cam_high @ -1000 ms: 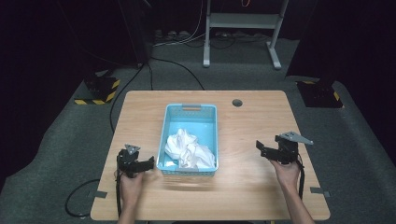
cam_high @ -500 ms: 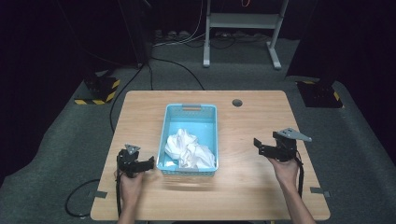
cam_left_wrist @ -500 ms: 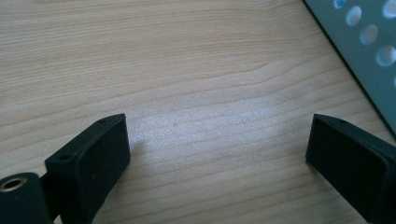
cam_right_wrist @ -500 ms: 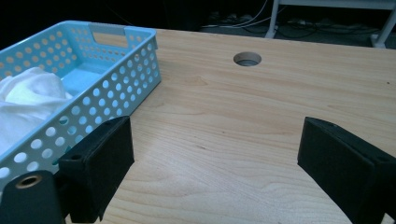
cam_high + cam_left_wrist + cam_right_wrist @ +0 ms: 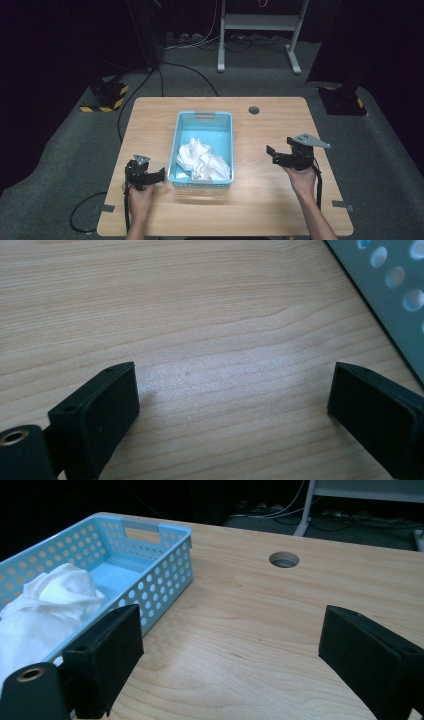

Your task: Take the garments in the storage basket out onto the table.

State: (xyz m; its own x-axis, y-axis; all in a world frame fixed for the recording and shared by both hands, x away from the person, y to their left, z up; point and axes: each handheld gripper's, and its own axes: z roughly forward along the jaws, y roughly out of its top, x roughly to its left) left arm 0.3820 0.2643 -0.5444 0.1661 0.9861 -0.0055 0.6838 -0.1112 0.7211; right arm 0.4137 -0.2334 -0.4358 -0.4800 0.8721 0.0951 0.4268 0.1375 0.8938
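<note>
Basket [image 5: 202,120] sits mid-table [image 5: 280,210], bare wood all around.

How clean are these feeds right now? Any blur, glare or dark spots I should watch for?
High view: table evenly lit, surroundings nearly black, slight softness around the left hand-held gripper. Left gripper view: woodgrain sharp, a pale sheen between the jaws, basket corner soft. Right gripper view: basket and white cloth clear, background dark, near jaws slightly soft.

Black two-jaw left hand-held gripper [image 5: 161,173] and right hand-held gripper [image 5: 270,153], grey triangular top plates, trailing black cables.
</note>
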